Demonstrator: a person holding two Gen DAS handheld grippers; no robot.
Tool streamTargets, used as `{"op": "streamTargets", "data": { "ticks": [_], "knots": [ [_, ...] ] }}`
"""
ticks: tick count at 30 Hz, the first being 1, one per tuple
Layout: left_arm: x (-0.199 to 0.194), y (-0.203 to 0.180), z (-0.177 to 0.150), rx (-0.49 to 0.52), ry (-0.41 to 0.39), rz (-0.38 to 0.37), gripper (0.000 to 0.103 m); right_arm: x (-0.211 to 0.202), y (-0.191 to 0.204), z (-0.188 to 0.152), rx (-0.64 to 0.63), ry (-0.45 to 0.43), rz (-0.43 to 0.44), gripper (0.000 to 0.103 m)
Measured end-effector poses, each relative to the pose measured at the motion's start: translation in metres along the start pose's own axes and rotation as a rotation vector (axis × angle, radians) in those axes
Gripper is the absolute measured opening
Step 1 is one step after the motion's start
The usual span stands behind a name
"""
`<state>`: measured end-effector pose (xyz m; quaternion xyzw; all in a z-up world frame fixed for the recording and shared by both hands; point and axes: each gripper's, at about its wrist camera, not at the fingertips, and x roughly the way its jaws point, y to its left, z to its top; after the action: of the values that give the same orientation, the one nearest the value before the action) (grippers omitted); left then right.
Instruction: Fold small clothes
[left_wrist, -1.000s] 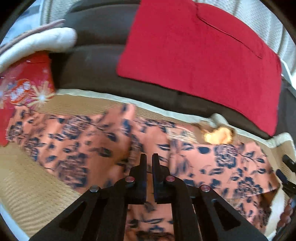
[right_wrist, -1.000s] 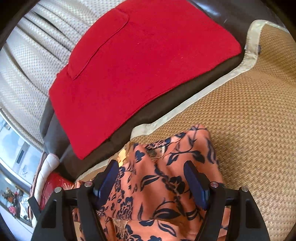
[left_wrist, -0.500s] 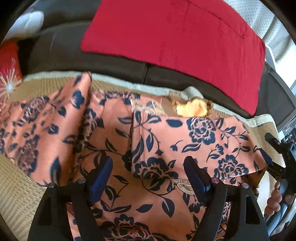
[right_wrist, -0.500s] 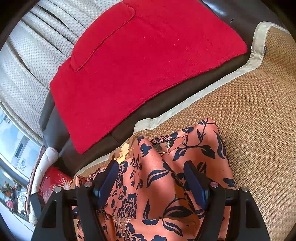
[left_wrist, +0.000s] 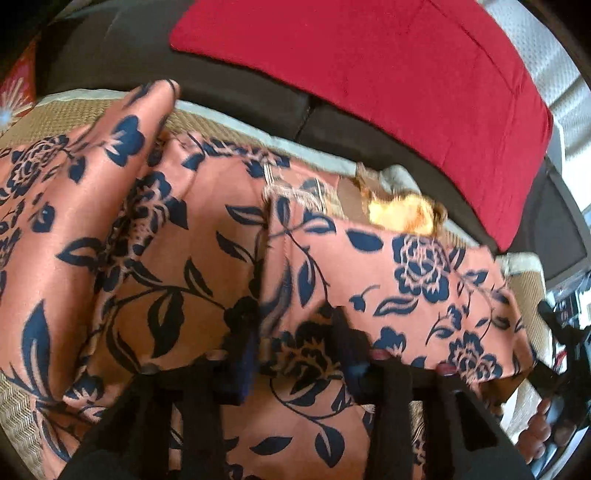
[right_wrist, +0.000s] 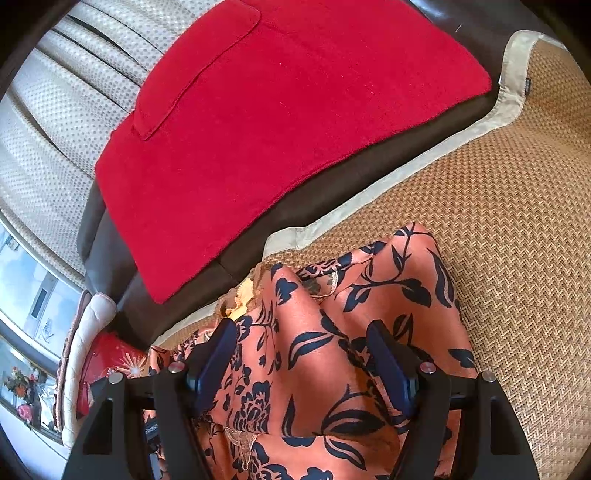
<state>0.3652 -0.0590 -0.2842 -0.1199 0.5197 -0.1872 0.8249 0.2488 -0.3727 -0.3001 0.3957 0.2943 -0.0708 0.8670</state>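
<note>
Closing my left gripper (left_wrist: 295, 343) on a fold of the thin, slippery floral garment (left_wrist: 184, 258) spread limp on the woven mat (right_wrist: 517, 221), I'd pinch its doubled edge, while my right gripper (right_wrist: 303, 354) gapes, gripping nothing, over bunched cloth.

Right claw (right_wrist: 301, 363) spread wide over floral garment (right_wrist: 369, 332) on woven mat (right_wrist: 498, 203).
</note>
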Motion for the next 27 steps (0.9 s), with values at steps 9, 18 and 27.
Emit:
{"op": "streamTargets", "data": {
  "ticks": [9,18,27],
  "knots": [
    [-0.059,-0.008,0.009,0.069,-0.200,0.086,0.005,-0.007,-0.002,0.006,-0.006,-0.027,-0.009,0.060],
    [-0.080,0.004,0.016,0.175,-0.161,0.221,0.008,0.013,0.018,-0.006,-0.075,0.061,-0.002,0.049],
    [-0.149,0.088,0.023,-0.110,-0.340,0.286,0.069,0.037,0.046,-0.022,-0.166,0.169,0.007,0.049]
  ]
}}
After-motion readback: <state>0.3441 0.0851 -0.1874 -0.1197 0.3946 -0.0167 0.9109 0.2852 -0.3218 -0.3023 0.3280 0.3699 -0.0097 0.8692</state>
